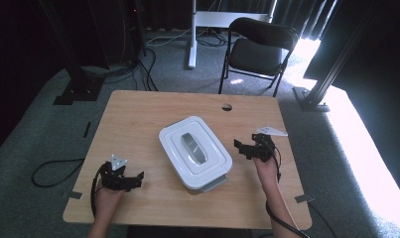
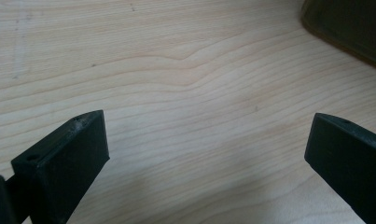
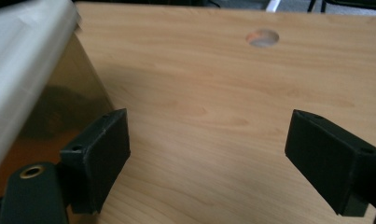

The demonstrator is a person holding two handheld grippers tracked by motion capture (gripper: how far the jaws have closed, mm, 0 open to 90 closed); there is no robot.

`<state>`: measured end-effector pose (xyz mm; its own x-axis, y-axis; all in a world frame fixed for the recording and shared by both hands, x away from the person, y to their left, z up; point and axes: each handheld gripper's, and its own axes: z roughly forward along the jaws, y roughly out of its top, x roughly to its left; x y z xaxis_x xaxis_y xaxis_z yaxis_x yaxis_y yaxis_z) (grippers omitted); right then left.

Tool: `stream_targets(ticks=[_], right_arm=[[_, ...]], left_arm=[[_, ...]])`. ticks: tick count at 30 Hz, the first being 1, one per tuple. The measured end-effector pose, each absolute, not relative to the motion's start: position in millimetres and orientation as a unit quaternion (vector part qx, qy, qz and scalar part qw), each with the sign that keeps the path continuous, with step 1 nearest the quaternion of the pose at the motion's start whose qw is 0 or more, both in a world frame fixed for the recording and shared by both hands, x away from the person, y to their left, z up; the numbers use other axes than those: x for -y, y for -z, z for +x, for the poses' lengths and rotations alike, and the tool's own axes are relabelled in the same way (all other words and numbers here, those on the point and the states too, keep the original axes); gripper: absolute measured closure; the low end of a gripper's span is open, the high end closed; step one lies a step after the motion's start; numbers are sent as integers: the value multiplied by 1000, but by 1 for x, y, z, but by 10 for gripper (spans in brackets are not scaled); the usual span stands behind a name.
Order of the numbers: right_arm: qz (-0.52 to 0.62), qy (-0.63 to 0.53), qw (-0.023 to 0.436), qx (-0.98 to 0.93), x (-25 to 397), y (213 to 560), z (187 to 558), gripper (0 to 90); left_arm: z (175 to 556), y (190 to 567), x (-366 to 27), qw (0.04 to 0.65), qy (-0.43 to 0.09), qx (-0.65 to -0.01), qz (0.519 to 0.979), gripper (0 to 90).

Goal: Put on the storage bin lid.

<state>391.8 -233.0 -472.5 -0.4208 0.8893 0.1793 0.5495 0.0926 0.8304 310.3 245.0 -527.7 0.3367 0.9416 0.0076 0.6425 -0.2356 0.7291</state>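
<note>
— Left gripper sits near the table's front edge, jaws spread on nothing. Box in the middle, lid on.

— Looks rigid, smooth plastic — slippery, probably light. I'd take the lid's long rims.

— Right gripper beside it, jaws wide too — empty.

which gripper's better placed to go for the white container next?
Right, probably. The right gripper sits open just beside the container, whose side wall shows right by its jaw in the right gripper view. The left gripper, also open, hangs farther off over bare table.
</note>
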Motion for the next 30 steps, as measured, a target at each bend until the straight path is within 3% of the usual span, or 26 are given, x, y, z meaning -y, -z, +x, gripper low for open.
stream_targets(ticks=[16,30], right_arm=[[498,-437,147,-735,209,511,400,133],[481,-436,121,-751,198,521,397,134]], left_arm=[[325,524,-202,336,-226,-503,764,1],[338,518,-171,337,-231,-490,770,0]])
